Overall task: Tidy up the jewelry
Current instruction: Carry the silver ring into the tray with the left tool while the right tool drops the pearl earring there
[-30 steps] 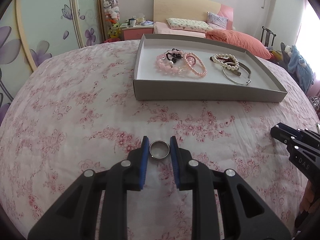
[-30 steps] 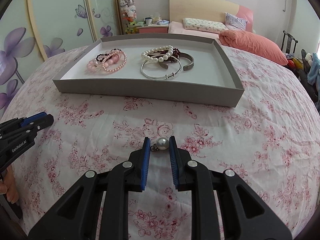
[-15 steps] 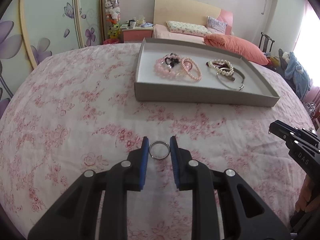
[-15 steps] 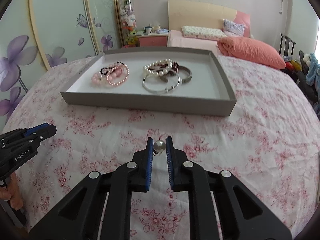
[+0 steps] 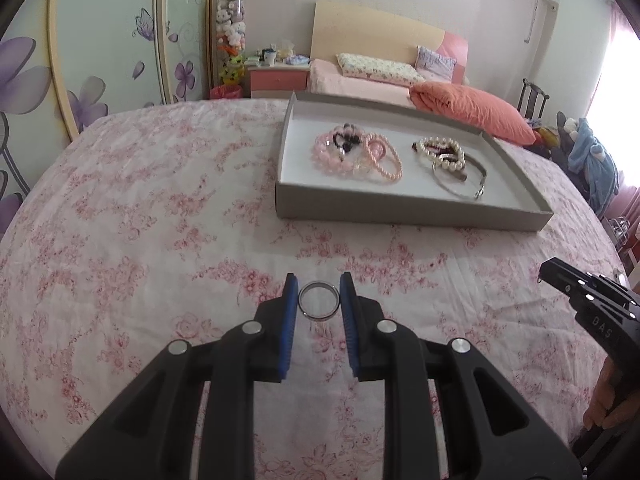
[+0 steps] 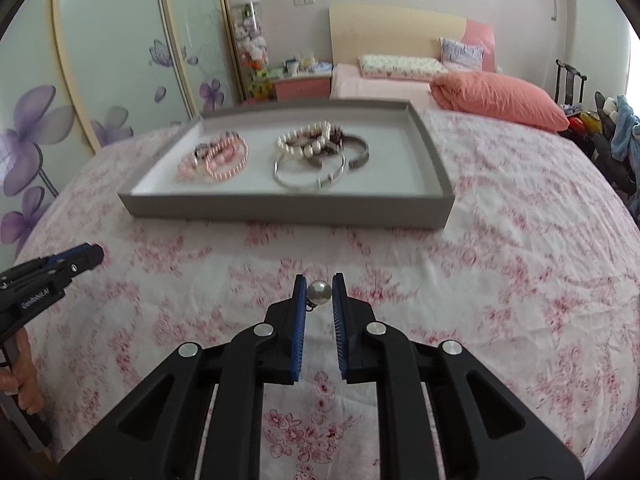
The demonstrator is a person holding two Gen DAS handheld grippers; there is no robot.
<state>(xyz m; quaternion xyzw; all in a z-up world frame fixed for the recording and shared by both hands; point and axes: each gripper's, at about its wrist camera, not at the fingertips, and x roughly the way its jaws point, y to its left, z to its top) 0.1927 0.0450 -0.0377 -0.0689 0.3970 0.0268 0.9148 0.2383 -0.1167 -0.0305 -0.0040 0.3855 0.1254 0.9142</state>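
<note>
Where bracelets [image 6: 256,156] crowd it, tray [image 6: 288,210] sits.

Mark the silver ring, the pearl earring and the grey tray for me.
silver ring [image 5: 319,302], left wrist view, on its lower band.
pearl earring [image 6: 319,293], right wrist view, on the pearl.
grey tray [image 6: 288,211], right wrist view, on its front wall.

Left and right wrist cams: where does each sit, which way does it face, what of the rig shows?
Left wrist: on the left gripper, looking forward along its fingers across the floral bedspread to the grey tray; a silver ring is pinched at the tips; the right gripper shows at right.
Right wrist: on the right gripper, facing the same tray; it grips a pearl earring; the left gripper shows at left.
Shared: tray, bracelets, bedspread, far bed.
</note>
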